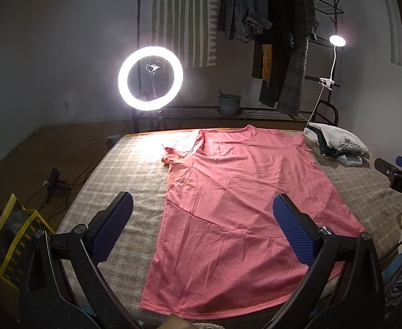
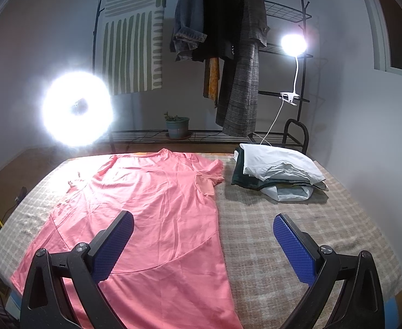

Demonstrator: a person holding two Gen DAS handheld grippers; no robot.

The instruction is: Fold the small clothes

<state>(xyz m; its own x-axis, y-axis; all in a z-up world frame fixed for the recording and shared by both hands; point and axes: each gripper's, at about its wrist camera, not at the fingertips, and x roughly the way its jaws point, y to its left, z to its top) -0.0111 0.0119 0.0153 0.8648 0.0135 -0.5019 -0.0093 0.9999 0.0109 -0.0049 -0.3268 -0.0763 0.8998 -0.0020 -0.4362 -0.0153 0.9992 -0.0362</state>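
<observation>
A pink T-shirt (image 1: 236, 192) lies spread flat on the checked cloth-covered table (image 1: 124, 170), neck at the far edge and hem toward me. Its sleeves look folded in over the body. My left gripper (image 1: 201, 205) is open and empty above the shirt's near left part. The shirt also shows in the right wrist view (image 2: 151, 205). My right gripper (image 2: 203, 224) is open and empty above the shirt's right edge, its right finger (image 2: 291, 244) over bare table. The right gripper's body shows at the right edge of the left wrist view (image 1: 401, 175).
A pile of folded clothes (image 2: 277, 170) sits at the table's far right corner. A lit ring light (image 1: 150, 78), a clothes rack with hanging coats (image 2: 228, 49), a clip lamp (image 2: 292, 44) and a plant pot (image 2: 177, 126) stand behind. A yellow-trimmed bag (image 1: 11, 235) is on the floor left.
</observation>
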